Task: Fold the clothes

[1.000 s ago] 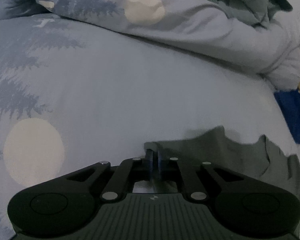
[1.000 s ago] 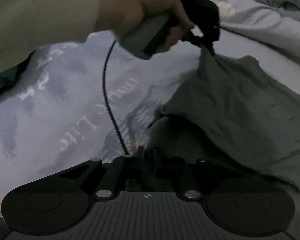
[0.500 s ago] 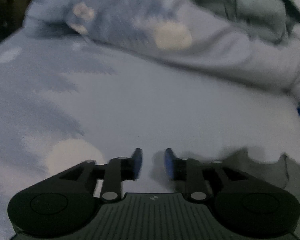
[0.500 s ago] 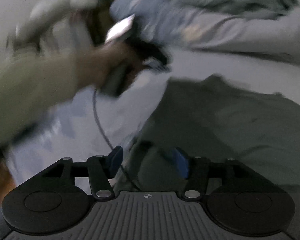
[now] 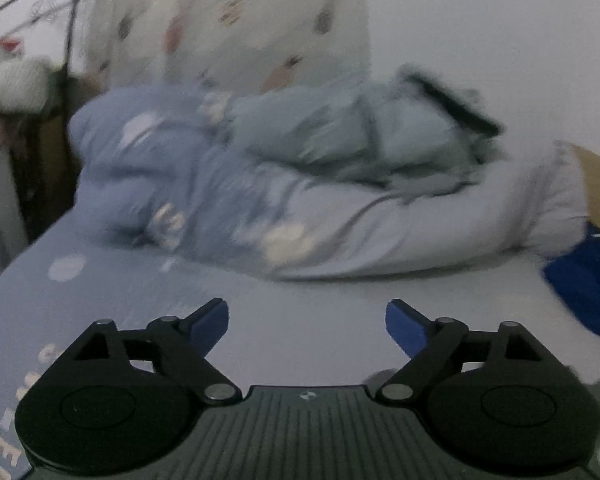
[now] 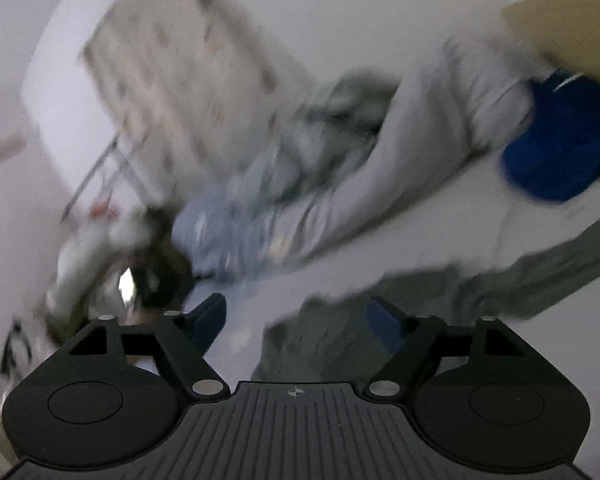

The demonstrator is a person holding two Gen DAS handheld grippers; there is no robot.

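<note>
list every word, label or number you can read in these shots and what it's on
None reads in full.
Bedsheet, lower left edge of the left wrist view: pale block lettering, cut off and blurred; only shapes like "E" show.
Heaped duvet: pale marks, too blurred to read.
Wall hanging: small motifs, no legible text.
Blue cloth: a white mark, unreadable.

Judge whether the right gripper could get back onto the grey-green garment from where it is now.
Probably yes: the grey-green garment lies flat on the bed just ahead of the right gripper, whose jaws are opening with nothing between them and nothing in the way.
</note>
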